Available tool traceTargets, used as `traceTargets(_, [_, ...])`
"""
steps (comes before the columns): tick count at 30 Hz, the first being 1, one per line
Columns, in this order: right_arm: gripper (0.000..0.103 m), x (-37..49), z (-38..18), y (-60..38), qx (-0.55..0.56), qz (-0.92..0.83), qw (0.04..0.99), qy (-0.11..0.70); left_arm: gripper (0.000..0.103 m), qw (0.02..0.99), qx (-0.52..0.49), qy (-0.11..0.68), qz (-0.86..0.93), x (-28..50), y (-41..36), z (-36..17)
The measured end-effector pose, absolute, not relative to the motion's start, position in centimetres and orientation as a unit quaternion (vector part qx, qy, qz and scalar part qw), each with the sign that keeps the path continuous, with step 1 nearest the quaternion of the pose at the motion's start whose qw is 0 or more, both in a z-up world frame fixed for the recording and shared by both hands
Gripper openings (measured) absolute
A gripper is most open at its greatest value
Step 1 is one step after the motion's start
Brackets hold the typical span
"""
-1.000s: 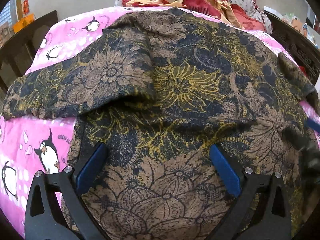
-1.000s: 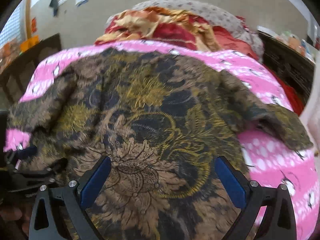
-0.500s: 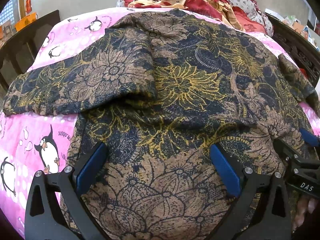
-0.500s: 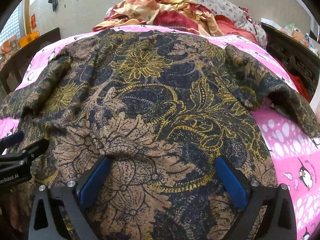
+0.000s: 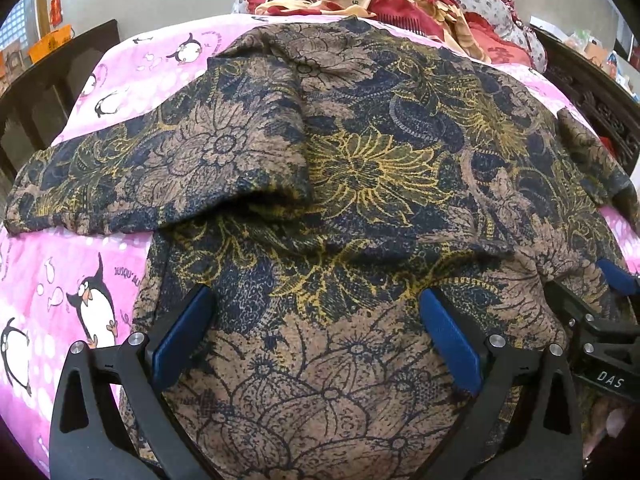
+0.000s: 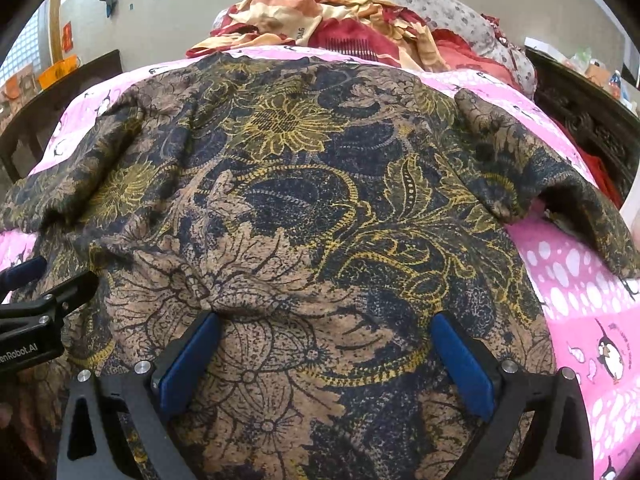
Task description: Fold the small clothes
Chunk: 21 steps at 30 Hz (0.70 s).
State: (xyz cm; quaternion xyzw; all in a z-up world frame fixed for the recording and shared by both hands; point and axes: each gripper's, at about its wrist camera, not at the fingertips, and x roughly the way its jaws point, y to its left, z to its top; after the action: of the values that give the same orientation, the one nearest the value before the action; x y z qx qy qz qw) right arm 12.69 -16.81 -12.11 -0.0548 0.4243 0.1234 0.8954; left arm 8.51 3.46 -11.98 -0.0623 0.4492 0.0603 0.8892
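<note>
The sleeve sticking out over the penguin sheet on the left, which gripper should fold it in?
Left, probably. The left gripper is open nearest that sleeve; the right gripper sits farther right.

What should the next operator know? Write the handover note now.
Left gripper: open, fingers spread over the near hem of the floral shirt, gripping nothing.
Right gripper: open, likewise low over the hem.
The shirt lies spread on the pink penguin sheet, both sleeves out to the sides.
Done: garment laid out, nothing folded.
Left: fold sleeves in, then the body.
</note>
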Motion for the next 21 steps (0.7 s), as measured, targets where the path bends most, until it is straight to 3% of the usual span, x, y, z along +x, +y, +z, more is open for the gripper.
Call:
traceTargets(6, [0.103, 12.5, -12.1, -16.8, -0.055, 0.123, 0.896, 0.422, 0.103, 0.91, -0.085, 0.402, 0.056, 5.3, 8.4, -6.3])
traceTargets(12, [0.103, 12.5, -12.1, -16.8, -0.056, 0.123, 0.897, 0.421, 0.102, 0.892, -0.232, 0.38, 0.078, 3.4, 24.0, -3.5])
traceTargets(15, [0.103, 12.5, -12.1, -16.9, -0.056, 0.122, 0.897, 0.421, 0.092, 0.868, -0.316, 0.369, 0.103, 2.2, 30.2, -4.4])
traceTargets(17, [0.103, 12.5, -12.1, -16.9, -0.056, 0.123, 0.897, 0.421, 0.088, 0.828, -0.424, 0.357, 0.082, 1.4, 33.3, -6.8])
traceTargets(21, [0.103, 12.5, -12.1, -16.9, -0.056, 0.123, 0.897, 0.421, 0.082, 0.789, -0.499, 0.354, 0.063, 1.7, 34.6, -10.3])
